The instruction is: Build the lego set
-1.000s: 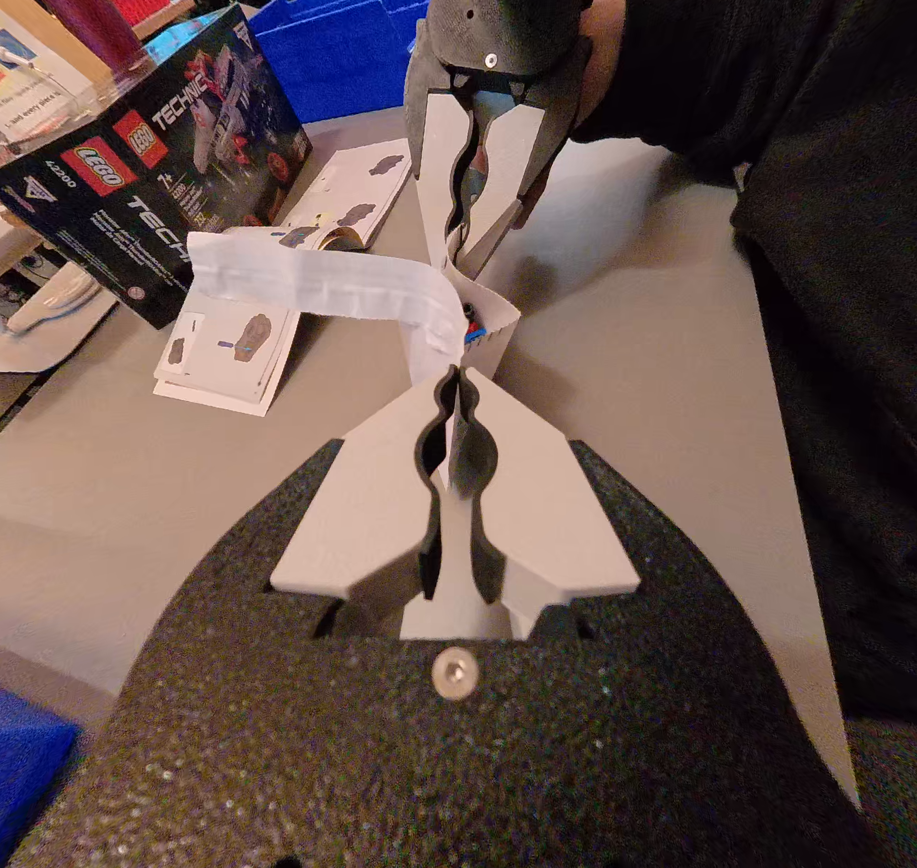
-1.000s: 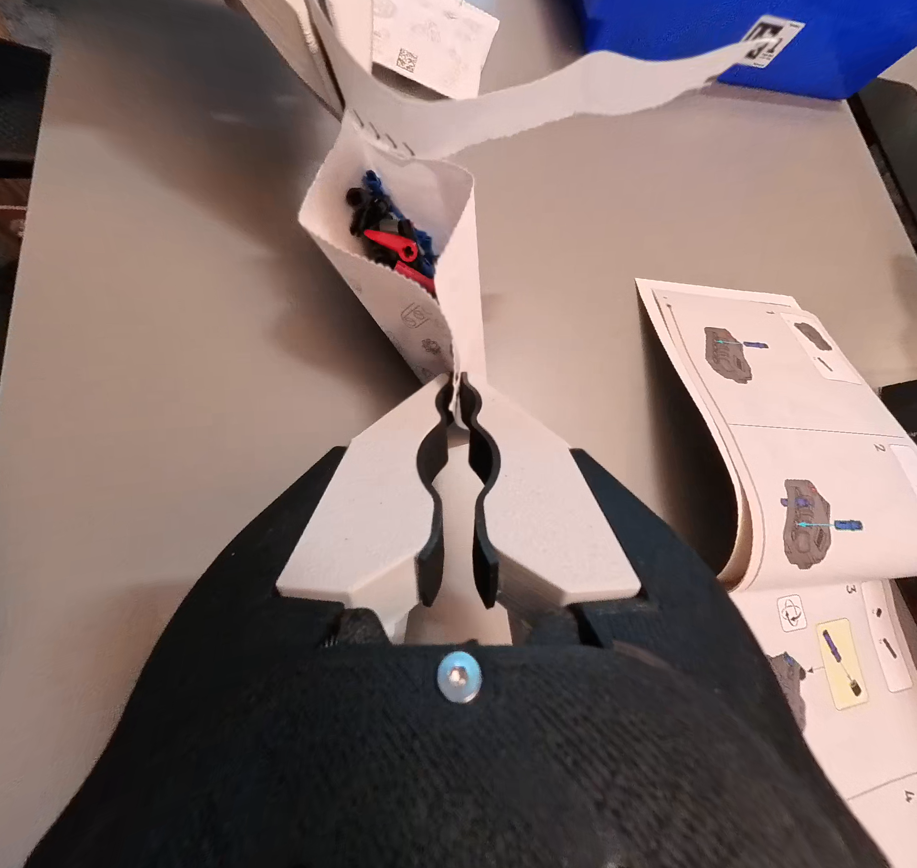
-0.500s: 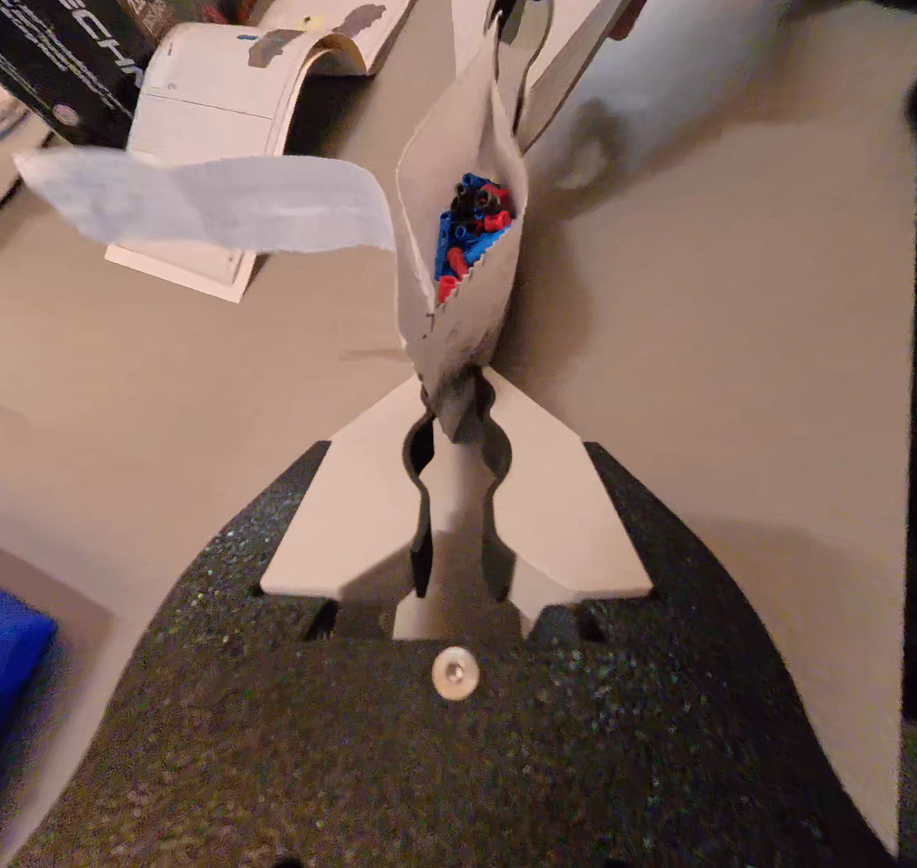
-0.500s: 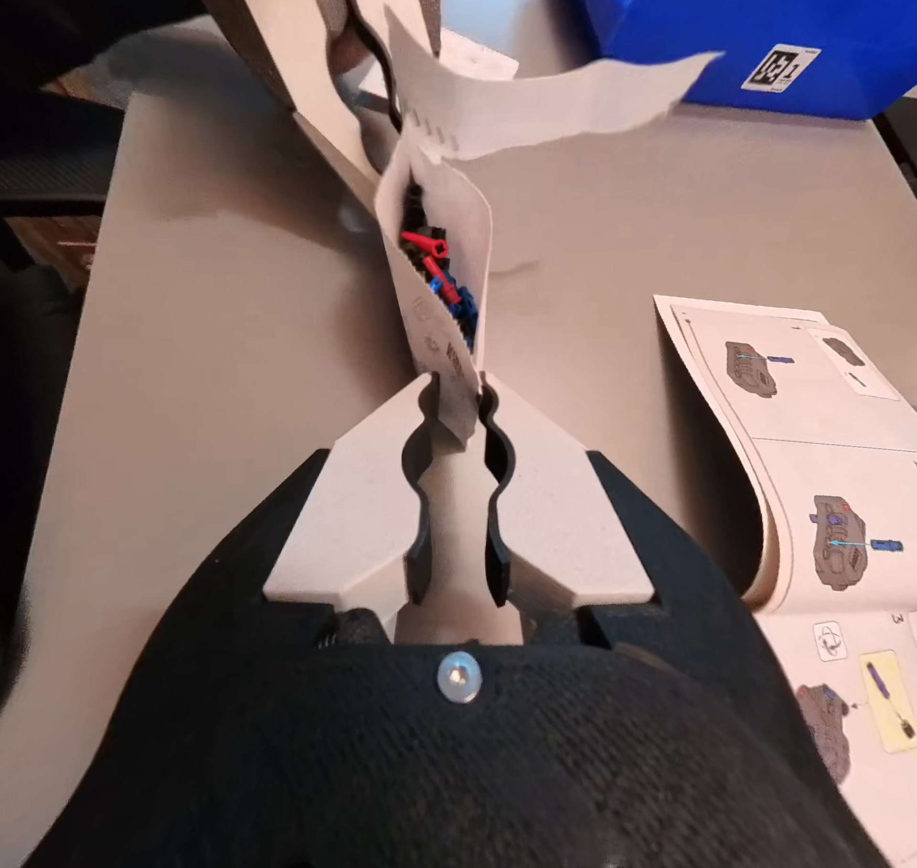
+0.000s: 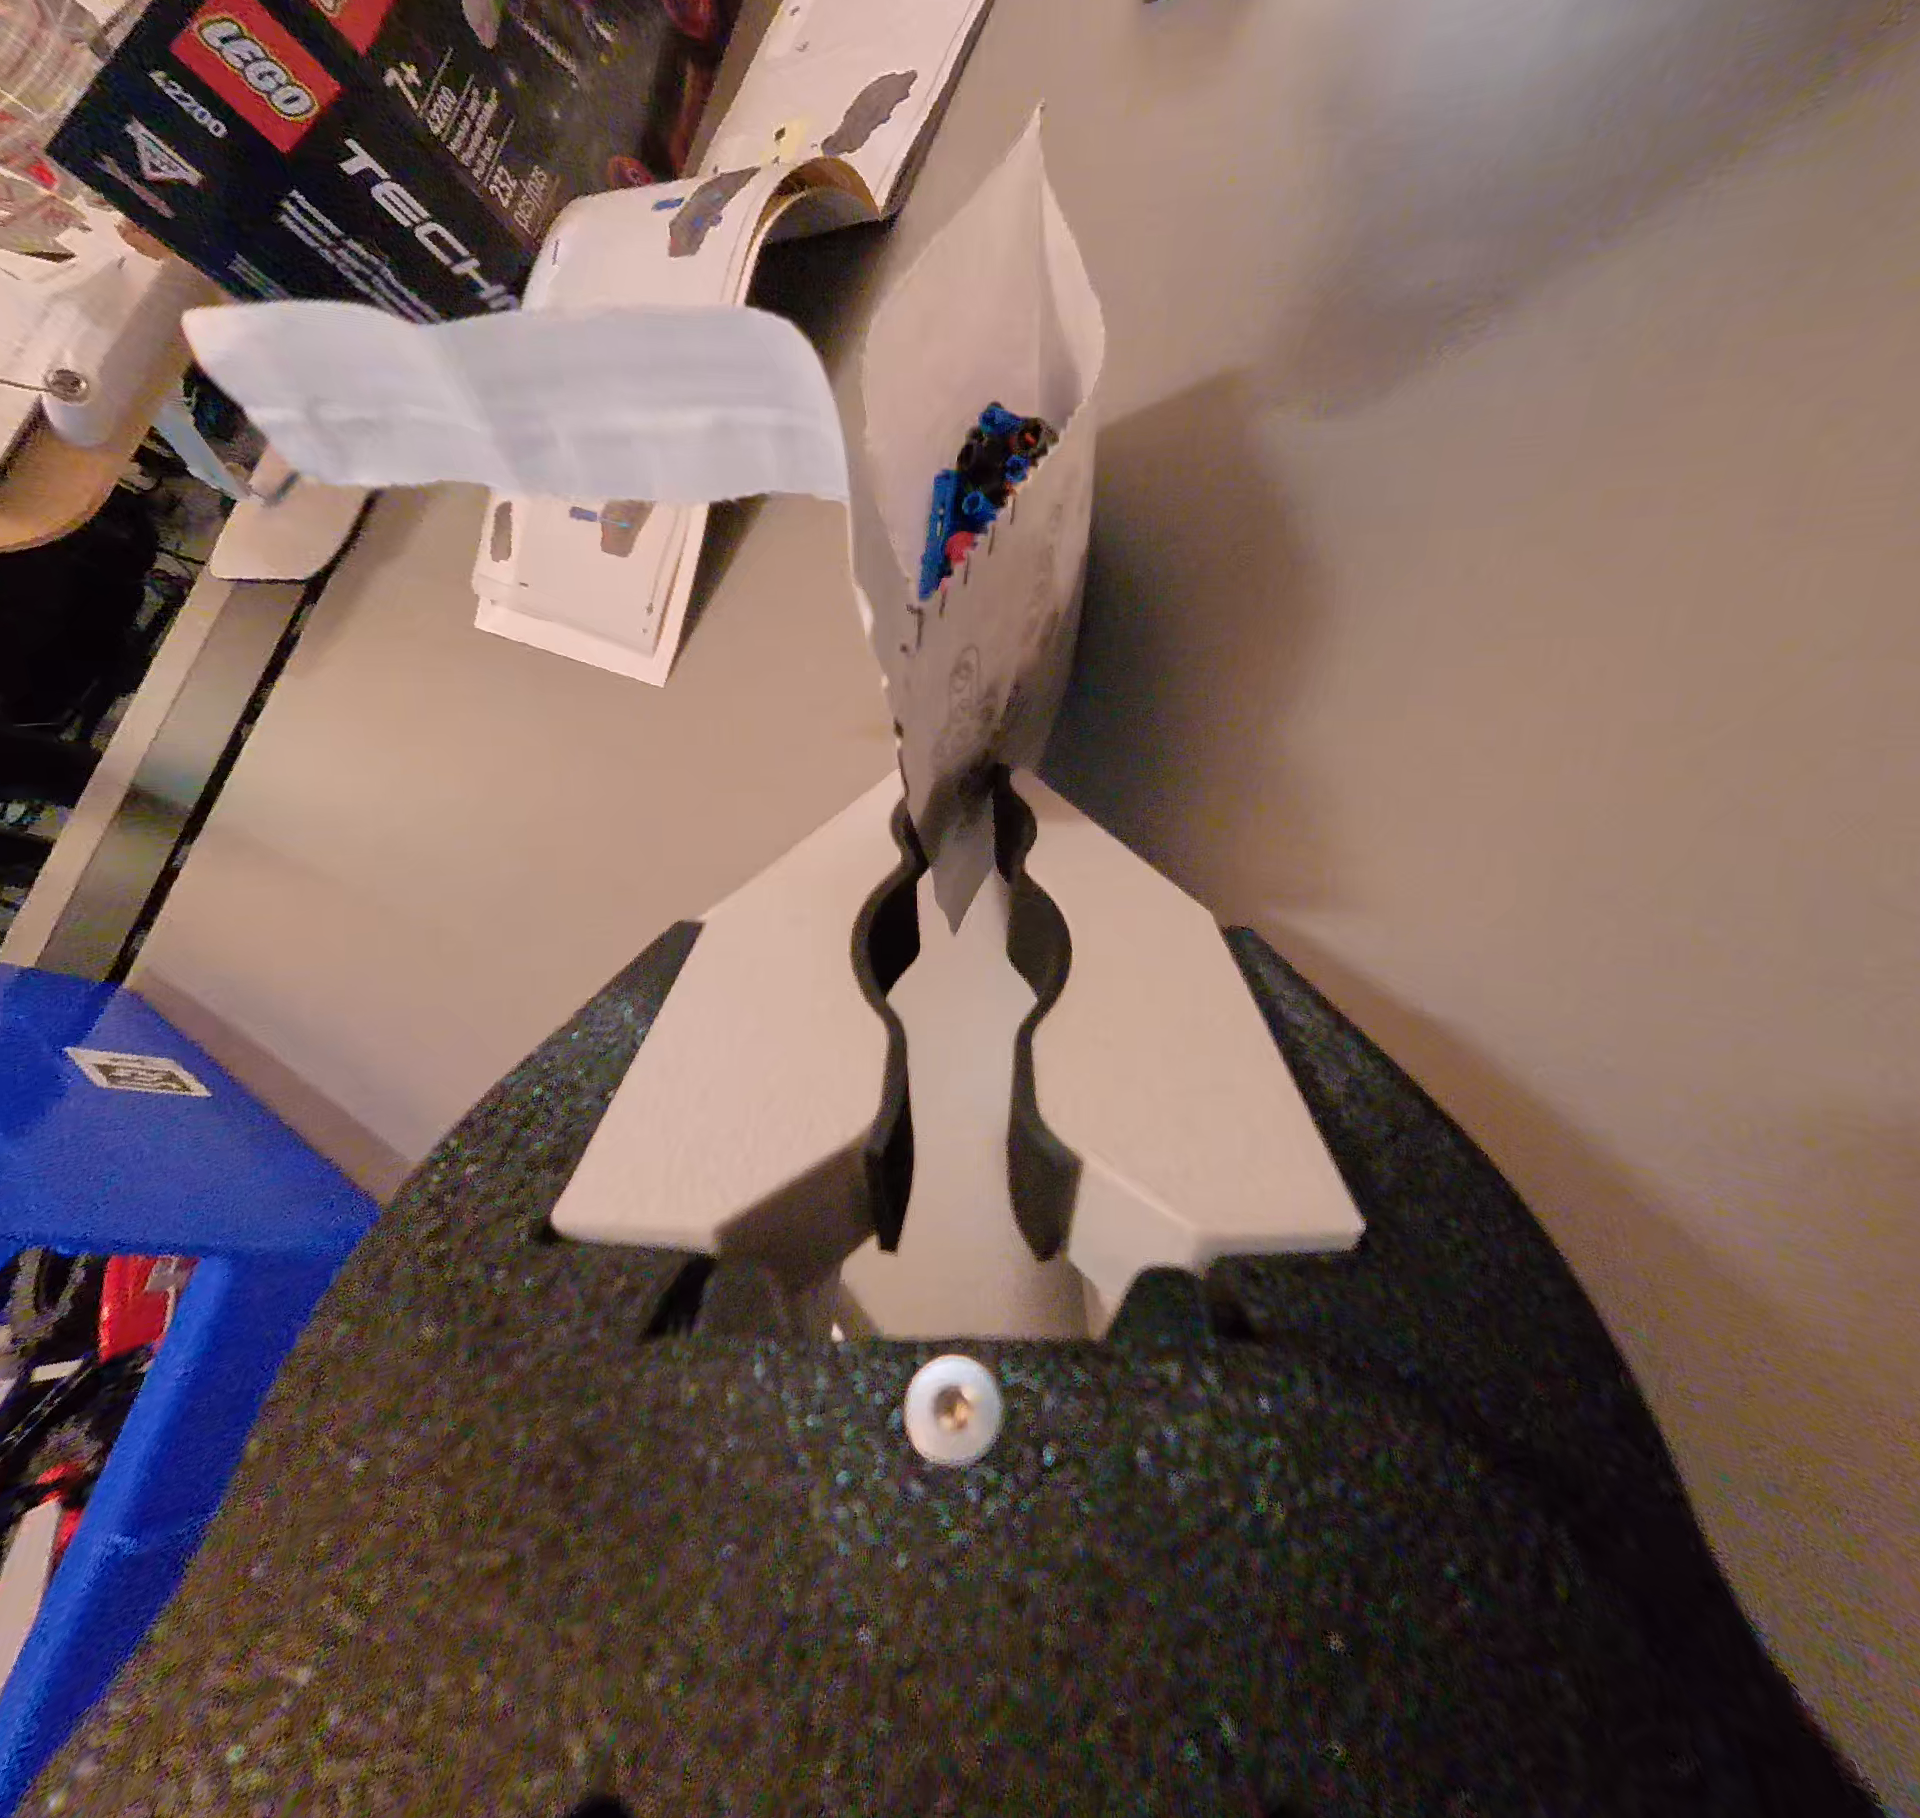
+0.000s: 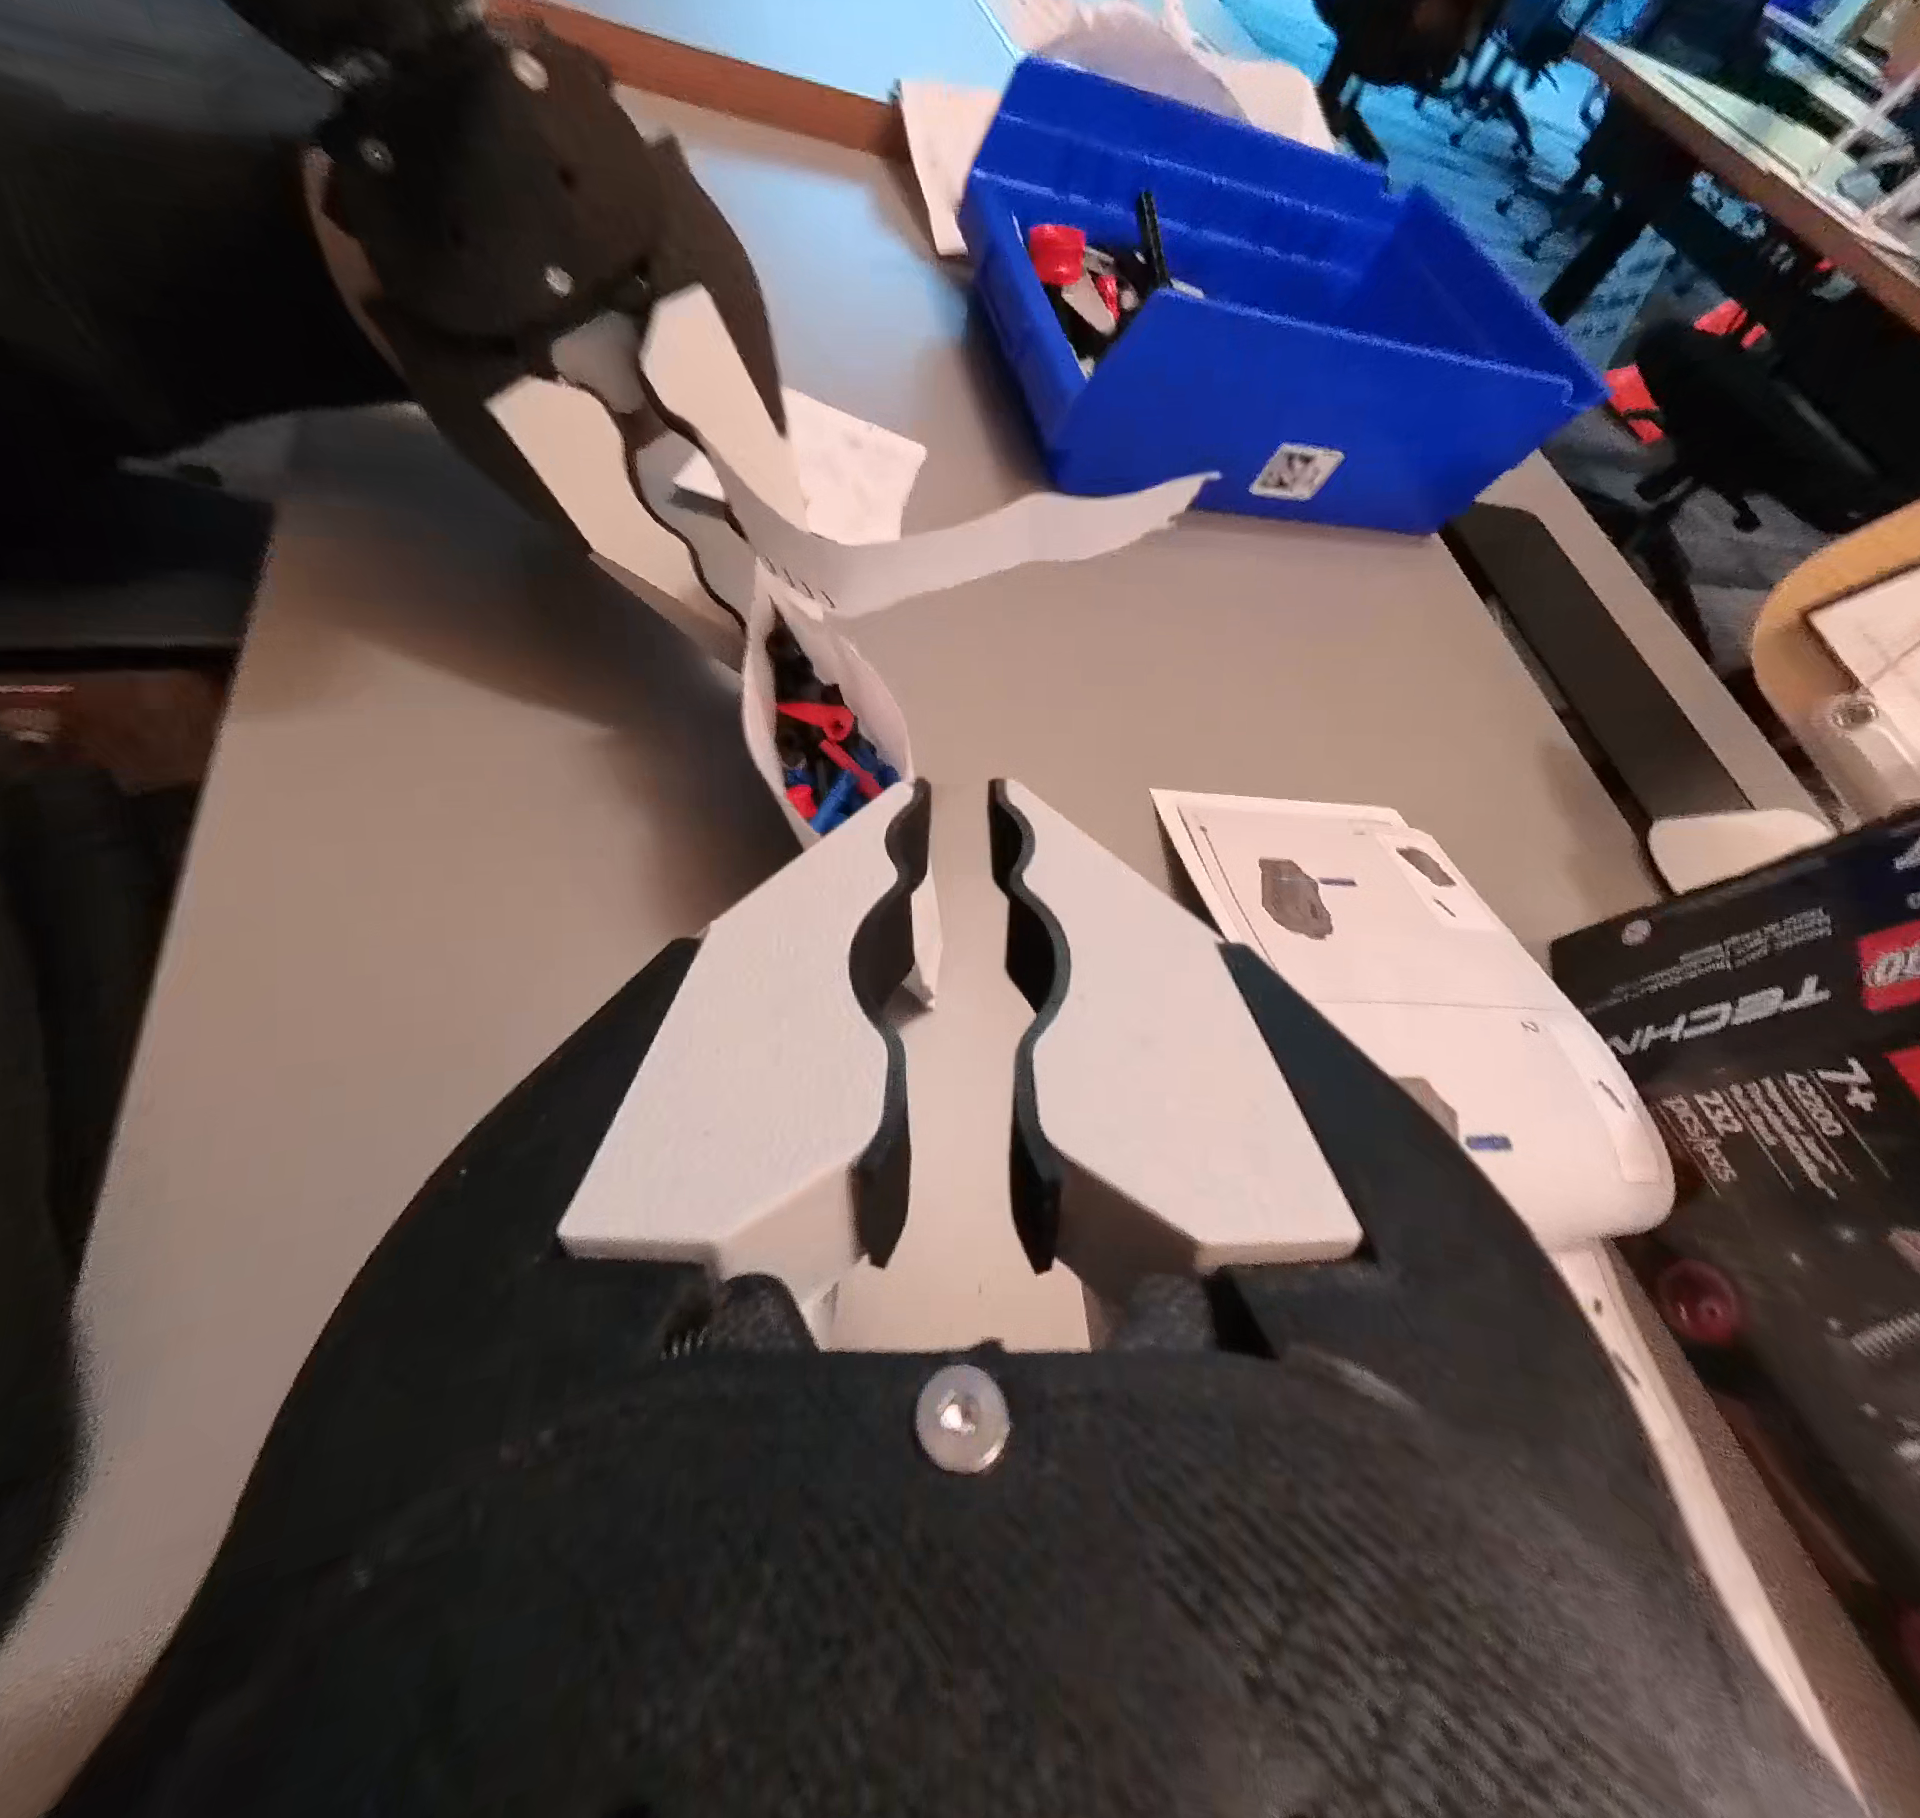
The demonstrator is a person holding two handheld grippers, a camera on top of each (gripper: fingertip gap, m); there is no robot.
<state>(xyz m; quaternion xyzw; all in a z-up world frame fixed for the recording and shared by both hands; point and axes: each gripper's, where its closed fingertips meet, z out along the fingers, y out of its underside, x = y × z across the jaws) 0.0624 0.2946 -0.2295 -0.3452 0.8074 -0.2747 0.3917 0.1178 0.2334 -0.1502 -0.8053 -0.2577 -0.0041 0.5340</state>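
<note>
While the left gripper pinches the lower corner of a white paper parts bag between its closed grey fingertips, the right gripper stands with its jaws parted and nothing between them. The bag hangs clear of the grey tabletop, rising straight ahead of the left gripper, its torn mouth gaping. Small blue, red and black plastic pieces lie bunched inside it. A torn white paper strip trails from the bag's top edge off to the left gripper's left.

From the right wrist view, the same bag sits just ahead of and slightly left of the open right fingers, its pieces visible; whether its edge touches the left finger cannot be told. Beyond the bag a blue plastic bin holds more loose parts. To the right gripper's right lies an open white instruction booklet, and just beyond that a black cardboard set box. In the left wrist view, booklet and box lie ahead and to the left.
</note>
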